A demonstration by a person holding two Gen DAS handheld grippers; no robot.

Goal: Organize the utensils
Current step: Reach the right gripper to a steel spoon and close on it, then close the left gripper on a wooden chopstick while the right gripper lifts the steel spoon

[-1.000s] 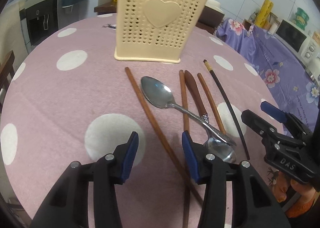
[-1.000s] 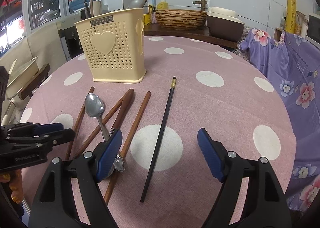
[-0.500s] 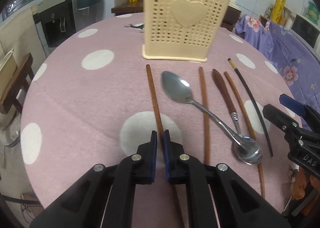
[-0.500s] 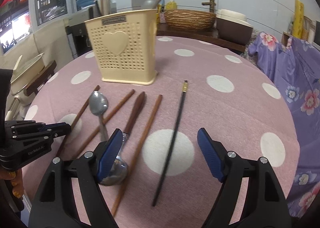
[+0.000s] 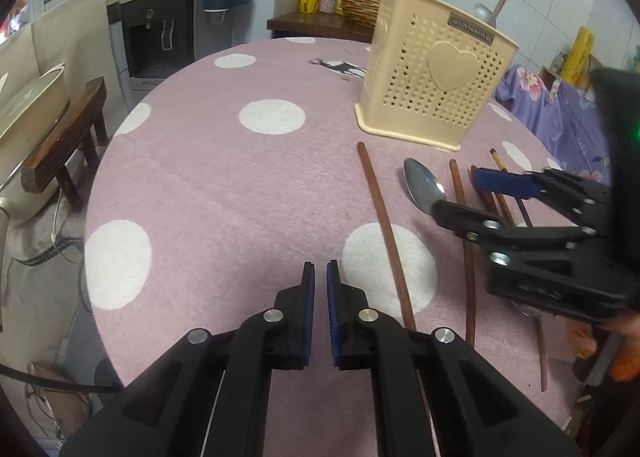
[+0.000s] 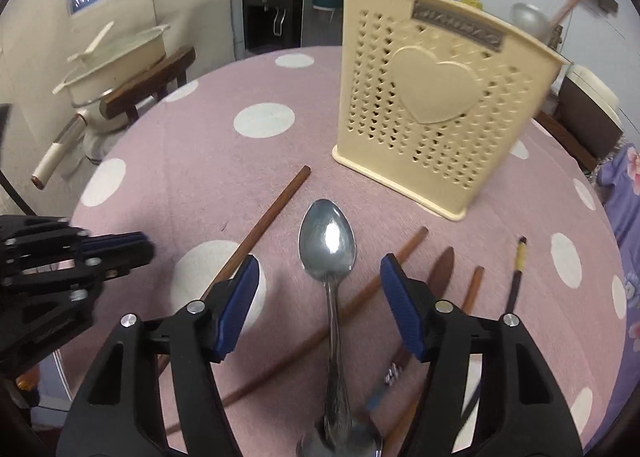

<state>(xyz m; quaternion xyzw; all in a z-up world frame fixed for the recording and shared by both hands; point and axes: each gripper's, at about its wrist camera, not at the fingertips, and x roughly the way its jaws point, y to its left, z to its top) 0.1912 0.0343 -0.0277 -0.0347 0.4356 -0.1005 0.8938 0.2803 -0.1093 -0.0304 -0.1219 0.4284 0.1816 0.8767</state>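
We see a mauve tablecloth (image 5: 224,177) with white dots, a cream holder (image 6: 436,113) (heart-embossed), and reddish-brown chopsticks (image 5: 384,233).

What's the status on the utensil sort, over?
Left gripper shut, empty. Right gripper open, closing astride the metal spoon. Spoon overlies a wooden chopstick; utensil holder empty-fronted, unobstructed.

A pink tablecloth with white dots (image 5: 224,185) covers the round tabletop. Beyond its far edge stands a water dispenser (image 5: 158,29). A cream pot (image 6: 120,57) rests on a wooden stool (image 6: 156,77) at left; purple floral fabric (image 5: 560,113) lies at right.
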